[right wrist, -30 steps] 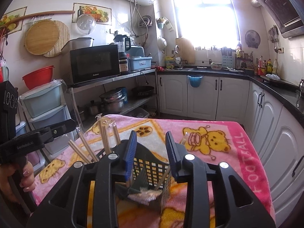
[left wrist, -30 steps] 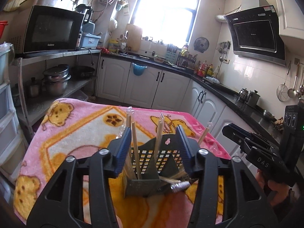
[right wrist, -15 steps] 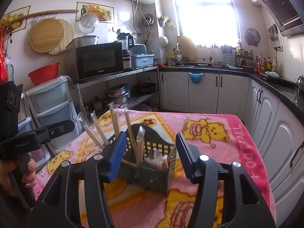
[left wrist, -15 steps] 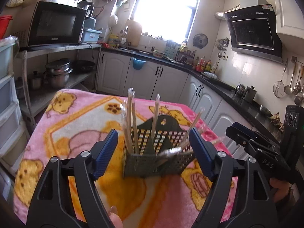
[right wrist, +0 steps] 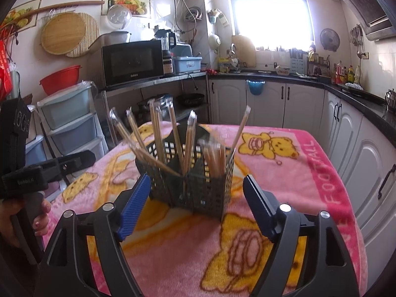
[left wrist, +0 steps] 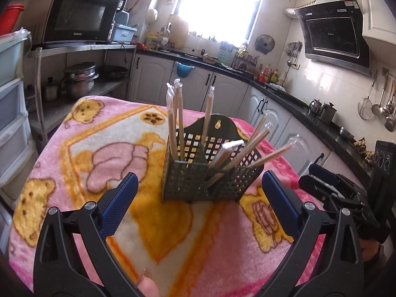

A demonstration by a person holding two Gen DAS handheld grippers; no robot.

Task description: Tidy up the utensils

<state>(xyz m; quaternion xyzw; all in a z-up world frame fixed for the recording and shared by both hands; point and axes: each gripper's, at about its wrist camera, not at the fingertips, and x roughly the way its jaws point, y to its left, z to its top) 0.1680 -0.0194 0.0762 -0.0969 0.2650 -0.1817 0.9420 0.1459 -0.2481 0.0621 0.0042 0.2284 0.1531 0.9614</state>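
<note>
My right gripper (right wrist: 196, 199) has just been opening its jaws; the blue pads stand wide with nothing between them, short of the dark mesh utensil basket (right wrist: 198, 188). The basket stands upright on the pink bear blanket (right wrist: 297, 173), packed with wrapped chopsticks (right wrist: 188, 136) that lean left and right. At far left my left gripper (right wrist: 61, 165) pokes in, held by a hand (right wrist: 37, 217).

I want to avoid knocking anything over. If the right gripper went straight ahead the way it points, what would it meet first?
Probably the black mesh utensil basket holding wrapped chopsticks; it sits dead ahead of the open right gripper.
</note>
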